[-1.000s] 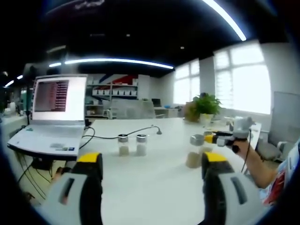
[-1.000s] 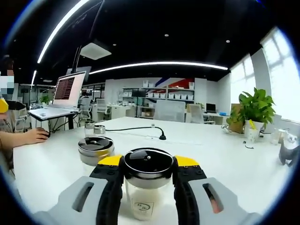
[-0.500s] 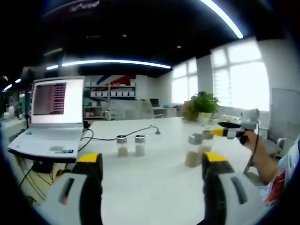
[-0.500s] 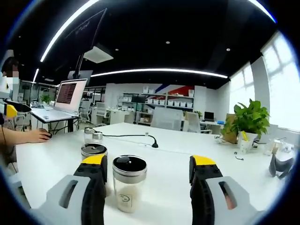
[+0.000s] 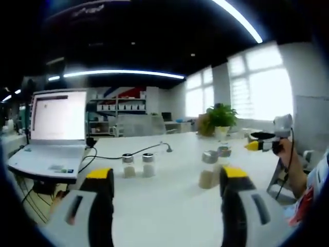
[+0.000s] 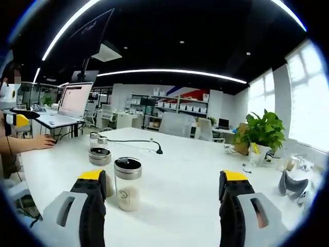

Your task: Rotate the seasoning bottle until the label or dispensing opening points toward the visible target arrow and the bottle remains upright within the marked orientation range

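Standing upright on the table [image 6: 180, 206], the bottle [image 6: 128, 183] is being presented just ahead of the right gripper [image 6: 163, 180], off toward its left jaw and outside the wide-open gap, while the left gripper [image 5: 163, 177], likewise open and unloaded, is being kept well apart.

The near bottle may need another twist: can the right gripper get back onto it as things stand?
Probably yes. The right gripper is open and the bottle stands upright by its left jaw, bare table around; a second bottle close behind shouldn't block.
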`<action>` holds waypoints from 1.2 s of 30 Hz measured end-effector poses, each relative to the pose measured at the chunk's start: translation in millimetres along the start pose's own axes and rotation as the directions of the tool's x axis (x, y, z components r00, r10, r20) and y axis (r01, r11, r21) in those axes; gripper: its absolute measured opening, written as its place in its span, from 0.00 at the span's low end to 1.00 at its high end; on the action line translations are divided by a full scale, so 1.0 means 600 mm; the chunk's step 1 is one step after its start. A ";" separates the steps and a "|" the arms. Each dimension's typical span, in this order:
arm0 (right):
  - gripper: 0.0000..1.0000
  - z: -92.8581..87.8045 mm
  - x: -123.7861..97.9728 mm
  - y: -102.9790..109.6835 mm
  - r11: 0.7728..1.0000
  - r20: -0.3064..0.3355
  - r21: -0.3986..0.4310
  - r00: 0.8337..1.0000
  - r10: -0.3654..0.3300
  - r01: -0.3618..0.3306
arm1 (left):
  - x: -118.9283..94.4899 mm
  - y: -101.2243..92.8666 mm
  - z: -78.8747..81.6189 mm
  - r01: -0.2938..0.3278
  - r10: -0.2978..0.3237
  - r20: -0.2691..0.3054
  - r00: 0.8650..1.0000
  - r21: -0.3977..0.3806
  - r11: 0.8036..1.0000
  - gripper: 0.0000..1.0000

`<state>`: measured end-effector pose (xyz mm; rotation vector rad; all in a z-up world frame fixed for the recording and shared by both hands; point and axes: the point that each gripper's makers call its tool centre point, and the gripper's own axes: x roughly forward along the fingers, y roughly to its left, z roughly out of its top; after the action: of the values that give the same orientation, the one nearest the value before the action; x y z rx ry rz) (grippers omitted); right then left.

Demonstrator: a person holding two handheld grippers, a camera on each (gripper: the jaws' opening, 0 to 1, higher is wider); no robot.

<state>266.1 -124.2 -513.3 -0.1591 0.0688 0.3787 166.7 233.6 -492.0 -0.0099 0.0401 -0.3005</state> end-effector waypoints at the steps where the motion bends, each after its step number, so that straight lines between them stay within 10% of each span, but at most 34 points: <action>1: 0.95 -0.001 -0.008 0.000 1.000 0.003 0.008 1.000 0.004 -0.004 | 0.001 -0.002 -0.001 0.006 -0.006 0.000 1.000 -0.003 1.000 0.90; 13: 0.93 -0.018 -0.078 -0.022 1.000 -0.011 0.028 1.000 -0.012 0.013 | 0.009 -0.012 -0.020 0.003 -0.001 -0.059 0.998 0.029 1.000 0.93; 22: 0.91 -0.057 -0.068 -0.007 0.996 -0.099 -0.044 0.993 0.069 -0.073 | 0.007 -0.026 0.009 0.051 -0.051 0.027 0.998 -0.025 0.998 0.98; 36: 0.89 -0.032 -0.075 -0.002 0.993 -0.025 -0.005 0.993 0.116 -0.117 | 0.023 -0.038 0.010 0.077 -0.077 0.029 0.997 0.009 0.997 1.00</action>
<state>224.2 -144.6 -527.6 -0.1670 0.1015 0.4934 173.6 207.6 -486.1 -0.0078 0.0097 -0.3771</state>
